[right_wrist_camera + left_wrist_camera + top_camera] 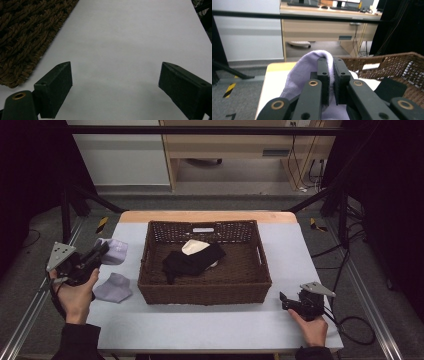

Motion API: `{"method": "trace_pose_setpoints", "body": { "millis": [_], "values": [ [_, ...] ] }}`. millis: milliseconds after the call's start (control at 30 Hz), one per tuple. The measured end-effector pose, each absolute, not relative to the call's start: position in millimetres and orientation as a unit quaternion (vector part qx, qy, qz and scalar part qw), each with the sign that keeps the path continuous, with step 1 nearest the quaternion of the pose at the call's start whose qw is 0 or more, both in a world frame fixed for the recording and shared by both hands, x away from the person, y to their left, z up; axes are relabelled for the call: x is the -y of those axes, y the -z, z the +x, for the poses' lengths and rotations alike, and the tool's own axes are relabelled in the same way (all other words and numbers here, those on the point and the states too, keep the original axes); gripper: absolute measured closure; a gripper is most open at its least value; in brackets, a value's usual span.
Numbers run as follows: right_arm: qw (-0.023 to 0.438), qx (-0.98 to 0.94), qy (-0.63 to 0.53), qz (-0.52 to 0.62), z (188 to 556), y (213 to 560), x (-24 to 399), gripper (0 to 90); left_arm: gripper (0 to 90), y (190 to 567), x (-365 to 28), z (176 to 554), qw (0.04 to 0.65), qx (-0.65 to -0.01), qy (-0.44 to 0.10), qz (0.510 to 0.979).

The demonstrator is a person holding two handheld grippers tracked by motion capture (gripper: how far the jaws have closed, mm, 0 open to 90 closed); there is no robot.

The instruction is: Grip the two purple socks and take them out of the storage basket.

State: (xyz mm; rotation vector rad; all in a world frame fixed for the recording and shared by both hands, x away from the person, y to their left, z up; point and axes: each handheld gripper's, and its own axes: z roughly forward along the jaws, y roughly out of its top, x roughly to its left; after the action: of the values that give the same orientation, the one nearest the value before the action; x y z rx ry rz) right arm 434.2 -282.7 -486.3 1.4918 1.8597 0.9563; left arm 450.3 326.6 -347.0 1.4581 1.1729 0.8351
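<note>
My left gripper (103, 249) is raised at the table's left side, shut on a lavender cloth (116, 251). In the left gripper view the cloth (303, 68) is pinched between the nearly closed jaws of the gripper (331, 62) and drapes over the left one. A second lavender cloth (113, 288) lies flat on the table just below it. A brown wicker basket (205, 295) in the middle holds a black cloth (192, 260) and a cream cloth (192, 246). My right gripper (284, 298) rests at the front right, open and holding nothing, its jaws wide over the bare tabletop (115, 75).
The white table (200, 325) has free room in front of the basket and along its right side. The basket's corner (25, 37) lies to the left of the right gripper. The basket's wall (397, 62) rises to the right of the left gripper. Dark frame bars stand beyond the table's edges.
</note>
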Motion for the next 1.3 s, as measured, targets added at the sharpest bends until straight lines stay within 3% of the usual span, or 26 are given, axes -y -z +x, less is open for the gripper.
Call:
{"method": "trace_pose_setpoints", "body": {
  "millis": [600, 1067, 1300],
  "values": [
    [0.281, -0.695, -0.358, 0.557, 434, 486, 283, 12.1, 84.3, 412, -328, 466, 0.445, -0.529, -0.302, 0.656],
    [0.281, -0.696, -0.359, 0.556, 434, 486, 283, 12.1, 82.8, 437, -325, 472, 0.398, -0.530, -0.281, 0.694],
    [0.281, -0.695, -0.359, 0.556, 434, 486, 283, 12.1, 68.2, 435, -322, 469, 0.414, -0.509, -0.290, 0.697]
  ]
}}
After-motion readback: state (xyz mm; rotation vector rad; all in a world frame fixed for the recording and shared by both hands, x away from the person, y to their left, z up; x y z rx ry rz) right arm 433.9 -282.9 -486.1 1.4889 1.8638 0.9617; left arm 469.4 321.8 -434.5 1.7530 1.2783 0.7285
